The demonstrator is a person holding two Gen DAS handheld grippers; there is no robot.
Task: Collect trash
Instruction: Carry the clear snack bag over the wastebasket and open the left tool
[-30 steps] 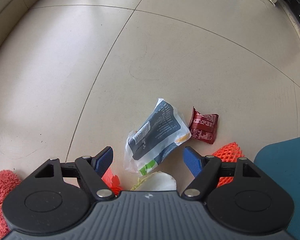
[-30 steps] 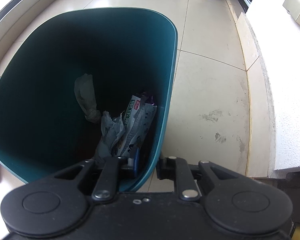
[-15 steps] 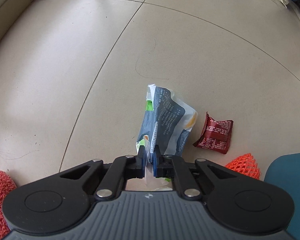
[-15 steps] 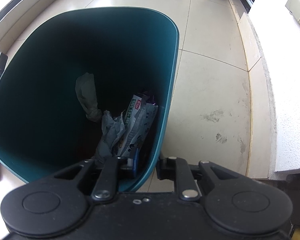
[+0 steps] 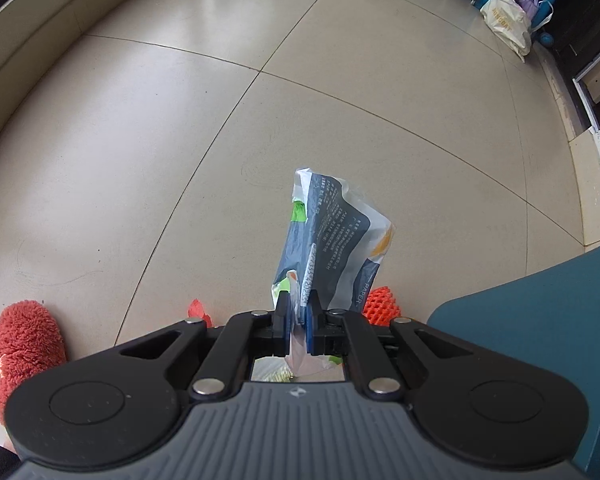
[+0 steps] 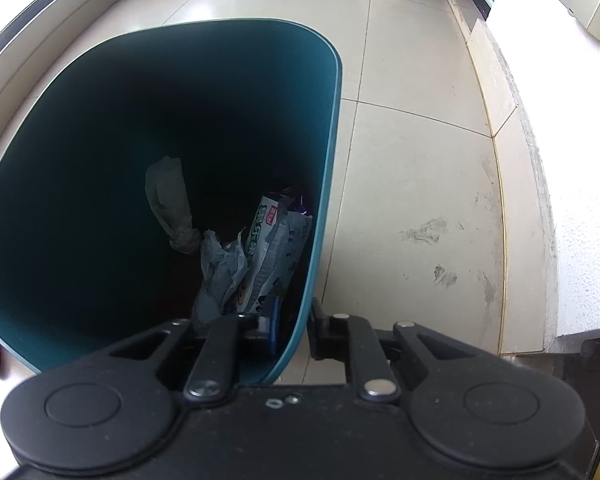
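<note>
My left gripper (image 5: 298,312) is shut on a blue-and-white paper-pack wrapper (image 5: 332,240) and holds it upright above the tiled floor. An orange foam net (image 5: 380,306) lies on the floor just behind the wrapper. The teal trash bin (image 5: 540,320) stands at the lower right of the left wrist view. My right gripper (image 6: 294,324) is shut on the rim of the teal bin (image 6: 328,168), one finger inside and one outside. Inside the bin lie a grey wad (image 6: 172,208), crumpled paper and a printed wrapper (image 6: 272,248).
A red fluffy slipper (image 5: 26,344) is at the lower left, and a small red scrap (image 5: 198,310) lies near the left finger. A white bag (image 5: 508,20) and blue stool stand far back right. A raised step (image 6: 512,184) and white wall run along the bin's right.
My left gripper closed on the paper-pack wrapper and lifted it off the floor; the red foil wrapper has dropped out of view. The right gripper stays clamped on the bin rim.
</note>
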